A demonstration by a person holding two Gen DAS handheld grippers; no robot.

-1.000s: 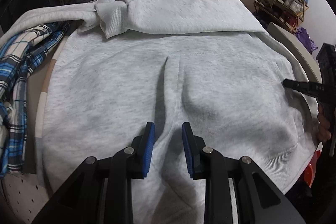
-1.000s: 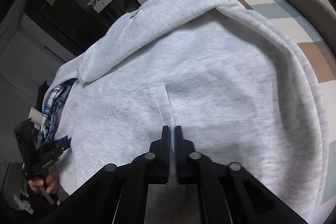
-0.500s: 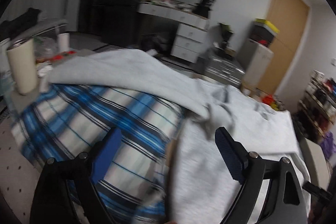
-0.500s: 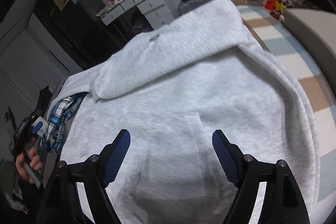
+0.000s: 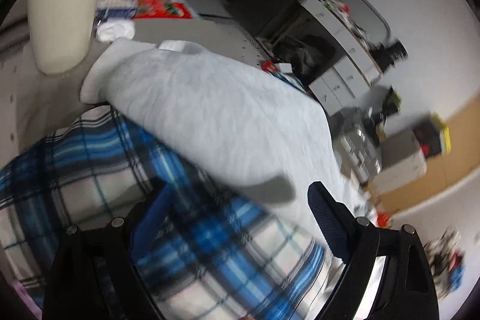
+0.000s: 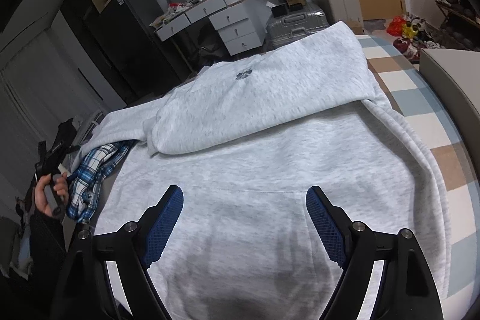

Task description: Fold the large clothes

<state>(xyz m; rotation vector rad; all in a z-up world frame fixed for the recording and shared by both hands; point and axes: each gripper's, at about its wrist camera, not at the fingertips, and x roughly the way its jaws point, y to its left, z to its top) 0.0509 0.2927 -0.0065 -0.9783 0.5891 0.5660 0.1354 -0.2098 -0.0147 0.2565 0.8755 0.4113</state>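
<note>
A large light-grey hoodie (image 6: 270,158) lies spread on the bed, its upper part (image 6: 255,98) folded down over the body. My right gripper (image 6: 244,191) hovers above the front pocket; its jaws are opening and nothing is between them. The left wrist view is blurred and tilted. In it my left gripper (image 5: 240,191) stands open over a blue plaid shirt (image 5: 90,170), where the hoodie's grey sleeve (image 5: 210,110) lies across it, cuff (image 5: 96,77) at the far end. The right wrist view shows a hand (image 6: 48,197) holding the left gripper beside the plaid shirt (image 6: 93,170).
A checked bed cover (image 6: 420,110) shows to the right of the hoodie, with a padded bed edge (image 6: 450,74) beyond. White drawers (image 6: 231,23), a silver suitcase (image 6: 294,23) and a black cabinet (image 6: 120,29) stand behind. A cream cylinder (image 5: 60,5) stands past the sleeve.
Both grippers have opened and let go of the hoodie fabric. The left one swung off the hoodie's body to the sleeve and plaid shirt, rolling as it went. The right one rose a little.
</note>
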